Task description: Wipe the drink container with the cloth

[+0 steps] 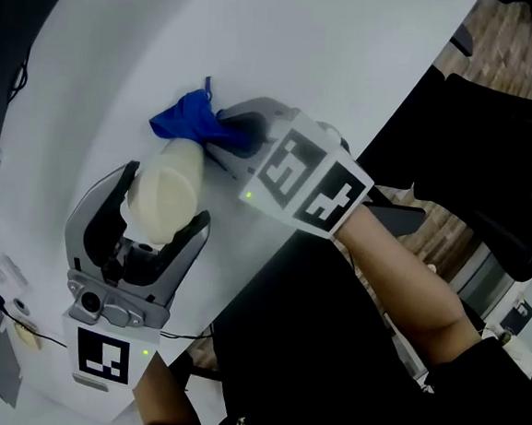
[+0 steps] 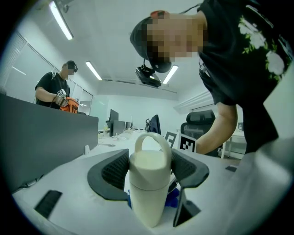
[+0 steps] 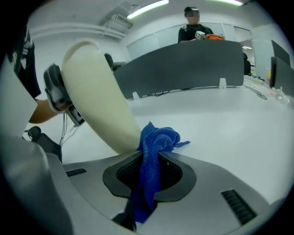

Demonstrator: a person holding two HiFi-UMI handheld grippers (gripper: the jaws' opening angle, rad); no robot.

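Head view looks steeply down on the counter [image 1: 374, 41]; close behind their jaws, left gripper view faces 12 o'clock, right gripper view 10 o'clock; all share the drink container [image 1: 164, 193] and cloth [image 1: 189, 122]

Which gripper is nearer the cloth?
Right. The right gripper is clamped on the cloth itself. The left gripper holds the bottle; the cloth sits against the bottle, outside the left gripper's jaws.
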